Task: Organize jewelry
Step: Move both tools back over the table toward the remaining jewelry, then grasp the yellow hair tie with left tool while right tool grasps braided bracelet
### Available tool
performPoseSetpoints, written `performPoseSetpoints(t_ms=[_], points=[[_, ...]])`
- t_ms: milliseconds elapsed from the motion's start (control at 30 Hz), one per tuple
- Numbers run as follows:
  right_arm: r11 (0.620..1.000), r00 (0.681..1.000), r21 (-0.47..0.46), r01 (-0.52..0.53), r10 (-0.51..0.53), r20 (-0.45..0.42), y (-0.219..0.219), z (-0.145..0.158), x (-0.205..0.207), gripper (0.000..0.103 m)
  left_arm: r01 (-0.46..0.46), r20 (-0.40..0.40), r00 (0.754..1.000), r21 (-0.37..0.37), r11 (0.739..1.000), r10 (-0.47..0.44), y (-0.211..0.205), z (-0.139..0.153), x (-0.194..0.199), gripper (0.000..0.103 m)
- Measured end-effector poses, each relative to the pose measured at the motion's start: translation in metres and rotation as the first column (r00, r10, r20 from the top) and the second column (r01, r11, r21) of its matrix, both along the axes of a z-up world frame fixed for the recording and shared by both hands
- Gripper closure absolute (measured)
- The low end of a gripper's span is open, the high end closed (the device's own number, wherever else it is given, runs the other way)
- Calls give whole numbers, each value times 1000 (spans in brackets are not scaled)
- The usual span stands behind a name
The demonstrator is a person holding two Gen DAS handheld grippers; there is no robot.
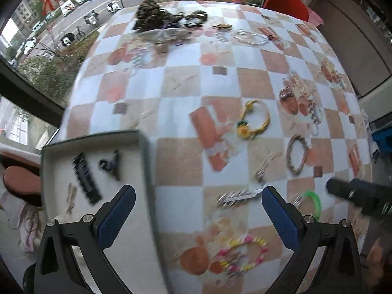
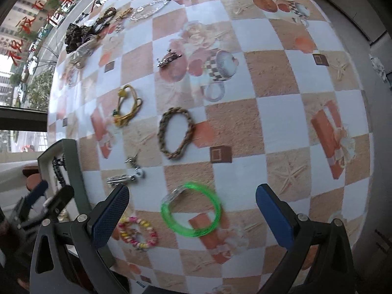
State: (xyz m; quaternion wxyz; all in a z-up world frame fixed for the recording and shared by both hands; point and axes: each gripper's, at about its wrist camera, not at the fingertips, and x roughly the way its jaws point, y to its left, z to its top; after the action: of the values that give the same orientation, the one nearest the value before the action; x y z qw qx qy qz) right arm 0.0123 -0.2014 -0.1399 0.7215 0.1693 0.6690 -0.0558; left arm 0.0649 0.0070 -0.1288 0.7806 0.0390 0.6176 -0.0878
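Green bangle [image 2: 191, 209] (on table) under R gripper [image 2: 192, 210], jaws wide

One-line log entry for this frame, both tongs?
left tongs: open, empty, by box | right tongs: open, over green bracelet | box: black clip inside

The box [image 1: 144, 152] sits at the table's [image 2: 281, 112] left edge. In the box lie a clip [image 1: 86, 178], a smaller clip [image 1: 110, 164] to its right and a pin [image 1: 71, 197] to its left. Right of the box lie a barrette [image 2: 121, 179], then a bangle [image 2: 191, 209]. Behind the bangle lies a braided band [image 2: 176, 133]; a bead bracelet [image 2: 137, 232] lies nearer, by the box.
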Motion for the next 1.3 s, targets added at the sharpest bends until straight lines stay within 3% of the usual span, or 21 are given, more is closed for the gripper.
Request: performPoseSetpoints(t_ms=[400, 600, 767, 1000, 1133, 1233, 1300], points=[[990, 993, -75, -119, 120, 6, 16, -28, 10, 0, 48, -53, 997, -61, 997, -51, -50, -41, 61, 0], [986, 992, -113, -120, 125, 32, 21, -39, 11, 1, 53, -69, 996, -32, 998, -55, -66, -67, 81, 0], [983, 991, -146, -114, 123, 54, 29, -46, 16, 4, 65, -60, 996, 12, 998, -65, -76, -80, 87, 0], [961, 989, -256, -109, 130, 70, 39, -51, 30, 21, 73, -36, 997, 22, 997, -73, -78, -85, 89, 1], [952, 986, -282, -116, 145, 82, 41, -48, 30, 37, 91, -14, 996, 14, 996, -90, -82, -78, 91, 17], [950, 983, -284, -134, 164, 84, 45, -45, 33, 55, 136, -2, 991, 15, 991, -136, -89, -73, 88, 37], [949, 982, -280, -143, 171, 79, 49, -44, 36, 66, 164, 0, 986, 15, 986, -164, -95, -69, 86, 58]])
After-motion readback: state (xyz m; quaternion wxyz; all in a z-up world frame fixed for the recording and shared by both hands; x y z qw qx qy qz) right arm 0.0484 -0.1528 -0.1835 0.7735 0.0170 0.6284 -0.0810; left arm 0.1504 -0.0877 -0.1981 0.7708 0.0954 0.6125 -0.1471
